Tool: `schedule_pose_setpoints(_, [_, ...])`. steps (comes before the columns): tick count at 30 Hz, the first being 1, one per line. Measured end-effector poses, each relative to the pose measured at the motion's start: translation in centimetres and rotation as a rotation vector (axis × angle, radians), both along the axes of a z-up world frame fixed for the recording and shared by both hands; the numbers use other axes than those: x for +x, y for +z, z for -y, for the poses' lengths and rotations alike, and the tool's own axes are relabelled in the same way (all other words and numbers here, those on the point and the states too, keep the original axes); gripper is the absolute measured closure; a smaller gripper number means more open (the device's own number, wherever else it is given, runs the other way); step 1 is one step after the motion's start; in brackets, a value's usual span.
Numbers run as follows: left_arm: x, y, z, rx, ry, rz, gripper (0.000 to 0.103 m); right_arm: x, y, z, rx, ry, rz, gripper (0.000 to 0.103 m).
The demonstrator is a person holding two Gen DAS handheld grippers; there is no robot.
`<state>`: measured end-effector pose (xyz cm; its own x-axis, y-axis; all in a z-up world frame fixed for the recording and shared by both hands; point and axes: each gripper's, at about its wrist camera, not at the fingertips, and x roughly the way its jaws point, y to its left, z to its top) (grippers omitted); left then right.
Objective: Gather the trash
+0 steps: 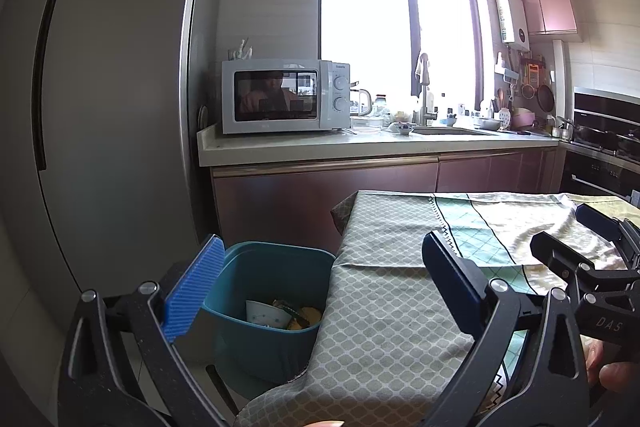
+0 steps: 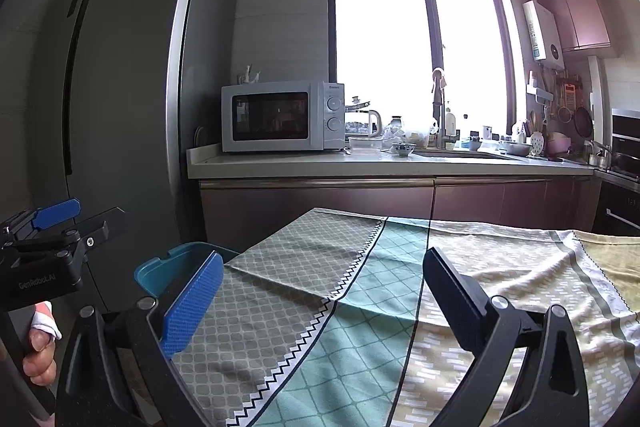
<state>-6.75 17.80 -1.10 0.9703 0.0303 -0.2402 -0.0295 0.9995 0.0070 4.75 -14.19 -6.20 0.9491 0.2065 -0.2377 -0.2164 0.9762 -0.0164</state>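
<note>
Teal plastic forms the trash bin (image 1: pixel 272 291), which stands on the floor right against the left edge of the cloth-covered surface (image 1: pixel 384 307), in front of the tall grey refrigerator (image 1: pixel 112 107). Inside it lie a crumpled white paper cup (image 1: pixel 261 313) and some yellowish scraps (image 1: pixel 306 317) beside a dark wrapper; what exactly the scraps are cannot be told. In the right wrist view only the bin's near rim (image 2: pixel 176 263) shows past the surface's corner.

The left hand-held gripper (image 1: pixel 320 283) is held above the bin and the edge of the surface with its jaws spread wide and nothing between them; one blue ribbed pad (image 1: pixel 194 291) overlaps the bin's rim in the view, the other finger is over the cloth. The right hand-held gripper (image 2: pixel 320 303) hangs over the tablecloth (image 2: pixel 360 307), likewise spread apart and holding nothing. Each gripper appears at the edge of the other's view, with a person's fingers (image 2: pixel 40 355) wrapped round the left one's handle.

The tablecloth carries grey, green and yellow patterned panels and no loose items show on it. Beyond it, the kitchen counter (image 1: pixel 360 143) bears a white microwave (image 1: pixel 286 97), a small bowl (image 1: pixel 404 127), a sink with a tap, and assorted kitchenware under a bright window (image 1: pixel 396 27).
</note>
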Motion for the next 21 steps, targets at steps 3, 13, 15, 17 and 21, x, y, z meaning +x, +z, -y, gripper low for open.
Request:
schedule_pose_setpoints(3, [0.29,0.00,0.13,0.004,0.001,0.006,0.006,-0.07,0.08,0.23,0.003,-0.003,0.005,0.006])
schedule_pose_setpoints(13, [0.44,0.03,0.36,0.006,0.004,0.011,0.006,-0.44,0.36,0.82,0.010,-0.018,0.021,0.006])
schedule_pose_setpoints(15, [0.54,0.05,0.49,0.007,0.003,0.013,0.006,-0.44,0.41,0.79,0.009,-0.020,0.021,0.006])
schedule_pose_setpoints(17, [0.53,0.03,0.53,0.008,0.004,0.016,0.006,-0.50,0.48,0.87,0.011,-0.019,0.023,0.006])
schedule_pose_setpoints(21, [0.52,0.05,0.74,0.010,0.013,0.025,0.006,-0.48,0.61,0.89,0.009,-0.021,0.026,0.006])
